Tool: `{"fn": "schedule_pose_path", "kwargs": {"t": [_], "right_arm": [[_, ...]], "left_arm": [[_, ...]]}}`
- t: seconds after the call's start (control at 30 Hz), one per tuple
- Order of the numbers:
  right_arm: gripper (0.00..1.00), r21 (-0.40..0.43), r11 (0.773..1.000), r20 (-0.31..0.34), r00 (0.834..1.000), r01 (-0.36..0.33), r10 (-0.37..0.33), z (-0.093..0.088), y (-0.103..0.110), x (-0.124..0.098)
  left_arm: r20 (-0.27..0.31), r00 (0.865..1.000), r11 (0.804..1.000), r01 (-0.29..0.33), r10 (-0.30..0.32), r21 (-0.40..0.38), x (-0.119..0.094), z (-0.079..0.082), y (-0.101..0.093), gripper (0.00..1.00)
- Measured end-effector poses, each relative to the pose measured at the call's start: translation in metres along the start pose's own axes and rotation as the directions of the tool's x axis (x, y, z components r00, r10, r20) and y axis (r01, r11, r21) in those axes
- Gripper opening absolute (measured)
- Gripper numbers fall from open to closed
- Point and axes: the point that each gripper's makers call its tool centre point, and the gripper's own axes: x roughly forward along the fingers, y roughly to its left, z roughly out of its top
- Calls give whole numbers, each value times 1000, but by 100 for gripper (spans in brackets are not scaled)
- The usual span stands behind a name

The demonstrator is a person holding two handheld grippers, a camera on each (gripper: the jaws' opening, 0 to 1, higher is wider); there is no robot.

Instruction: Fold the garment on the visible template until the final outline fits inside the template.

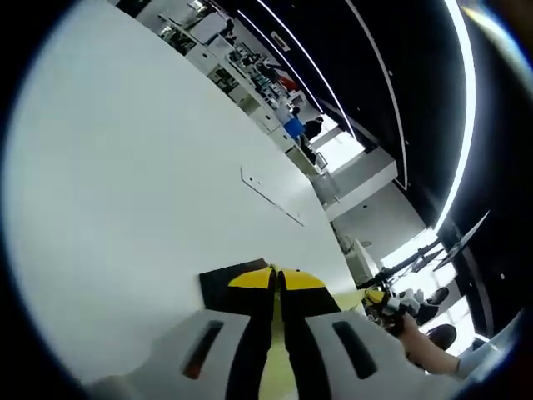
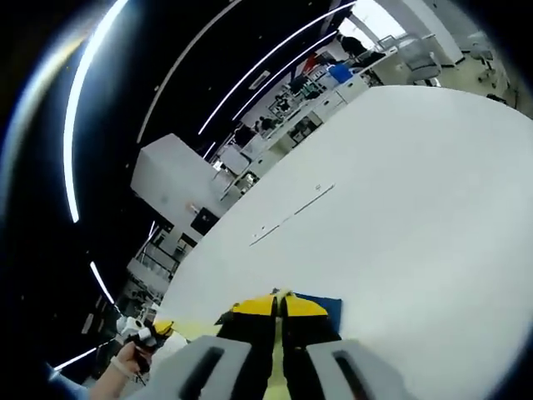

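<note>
In the left gripper view my left gripper [image 1: 277,279] has its yellow-tipped jaws pressed together, with a dark fold of the garment [image 1: 223,287] and pale yellow cloth at the tips. Yellow cloth stretches right toward the right gripper [image 1: 390,305], held in a hand. In the right gripper view my right gripper [image 2: 281,302] is shut the same way, with a blue corner of the garment [image 2: 323,307] behind its tips. A yellow edge runs left to the left gripper [image 2: 140,335]. Both pinch the garment above the white table [image 1: 125,183].
The white table [image 2: 416,192] spreads wide under both views, with a thin seam line [image 1: 271,196] across it. Beyond its far edge stand shelves, desks and people [image 1: 300,125] under a dark ceiling with long light strips.
</note>
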Motion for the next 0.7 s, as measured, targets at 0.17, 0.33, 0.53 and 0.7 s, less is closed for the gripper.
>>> {"fn": "schedule_pose_path", "kwargs": {"t": [0.17,0.33,0.53,0.7], "right_arm": [[0,20,998,-35,998,52,-52,-15,-25,7],[0,32,995,-88,991,100,-97,-37,-46,11],[0,41,993,-98,989,114,-110,-43,-53,14],[0,30,992,-96,989,120,-117,-42,-54,17]], "left_arm": [[-10,999,999,-38,38,-10,8,-8,19,0],[-85,991,994,-102,106,50,13,-27,40,0],[-97,987,992,-121,125,49,16,-32,49,0],[-108,984,988,-135,142,71,19,-33,56,0]]}}
